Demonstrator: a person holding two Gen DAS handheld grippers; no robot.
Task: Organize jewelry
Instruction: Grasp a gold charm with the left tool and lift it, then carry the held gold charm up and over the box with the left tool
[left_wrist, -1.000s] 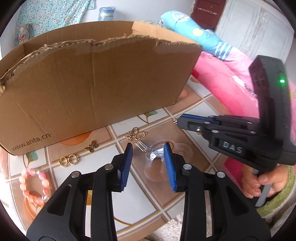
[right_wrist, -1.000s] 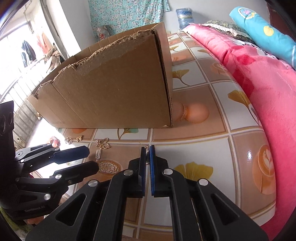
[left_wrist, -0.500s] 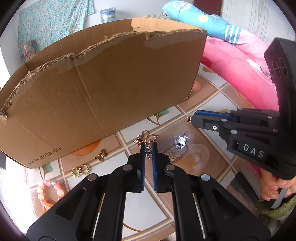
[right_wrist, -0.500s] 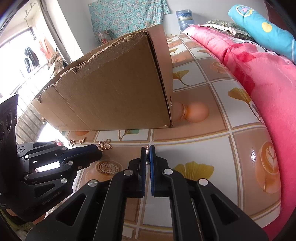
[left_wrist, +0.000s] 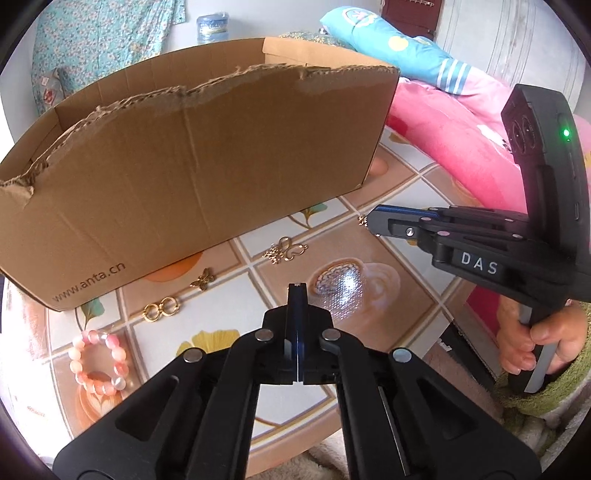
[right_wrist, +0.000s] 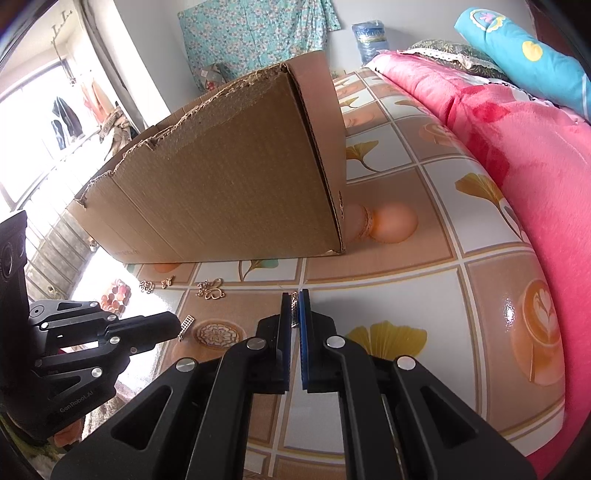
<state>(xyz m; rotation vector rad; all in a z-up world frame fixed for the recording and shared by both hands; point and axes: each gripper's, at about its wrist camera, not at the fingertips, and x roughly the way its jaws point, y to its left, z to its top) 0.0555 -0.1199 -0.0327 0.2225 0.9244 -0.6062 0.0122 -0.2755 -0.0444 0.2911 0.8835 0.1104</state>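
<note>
My left gripper (left_wrist: 297, 290) is shut on a small rectangular charm (right_wrist: 186, 325), which hangs from its tip (right_wrist: 176, 325) just above the tiled tabletop (left_wrist: 373, 310). Shut on a small gold piece (right_wrist: 294, 308), my right gripper (right_wrist: 294, 304) hovers low to the right; its tip (left_wrist: 370, 221) shows the gold piece (left_wrist: 362, 220). On the table before the cardboard box (left_wrist: 184, 166) lie a gold butterfly cluster (left_wrist: 284, 252), a small butterfly charm (left_wrist: 202, 279), two gold rings (left_wrist: 160, 308) and a pink bead bracelet (left_wrist: 98, 363).
The open-topped box (right_wrist: 229, 192) has a torn near wall. A pink blanket (right_wrist: 517, 147) and a blue pillow (left_wrist: 399, 55) border the table on the right. A person's hand (left_wrist: 524, 347) grips the right gripper's handle. The table's near edge runs just below my grippers.
The left gripper's jaws came together on the rectangular charm and lifted it off the table. The right gripper stayed put, still shut on its gold piece.
</note>
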